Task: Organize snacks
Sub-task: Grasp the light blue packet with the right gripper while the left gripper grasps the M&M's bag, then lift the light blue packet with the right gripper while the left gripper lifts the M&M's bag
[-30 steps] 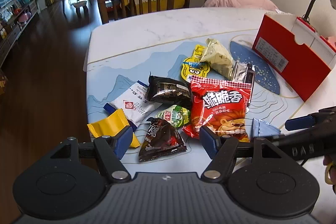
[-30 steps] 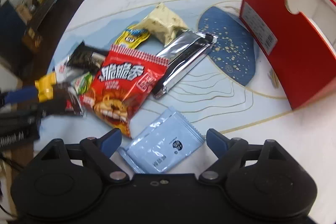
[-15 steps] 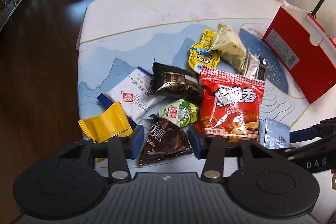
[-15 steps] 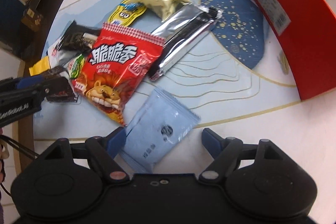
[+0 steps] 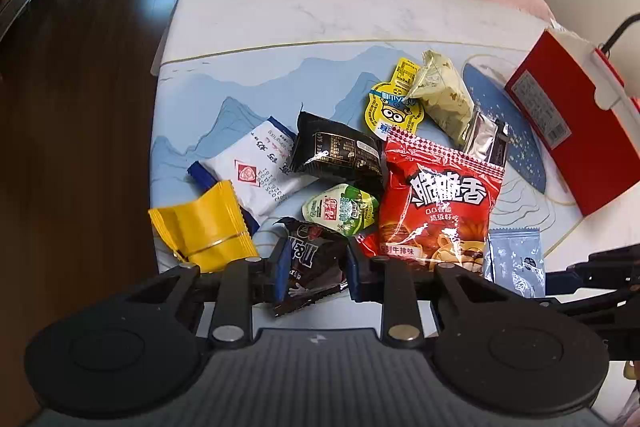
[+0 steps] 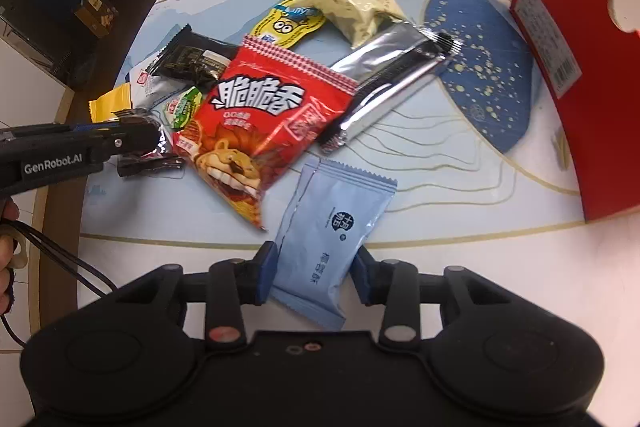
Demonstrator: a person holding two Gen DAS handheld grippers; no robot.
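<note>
Both tongs are at the pick-up step, each set around a packet at the near edge of the snack pile on the tabletop (image 5: 304, 11). The left tongs (image 5: 316, 269) have closed to a narrow gap on the dark packet (image 5: 316, 259), their blue pads pressing its sides; seen from the right wrist, one end of that packet looks raised off the tabletop. The right tongs (image 6: 314, 273) straddle the blue packet (image 6: 332, 231) with both pads against its edges, and I judge them closed on it, though it seems to lie flat for now. The rest of the pile sits just beyond: the red bag (image 5: 436, 199), the green packet (image 5: 340, 209), the yellow packet (image 5: 204, 227), the white packet (image 5: 256, 171), the black packet (image 5: 336, 151), the silver bar (image 6: 392, 83). The red box (image 6: 592, 83) stands open at the right edge of the tabletop, well apart from both grasps, and is the likely place for the snacks. The next move should be a straight lift of each packet, clear of the red bag lying close by, then a carry over to the box. The wrappers are slick and soft, so a light pinch may let them slide.
</note>
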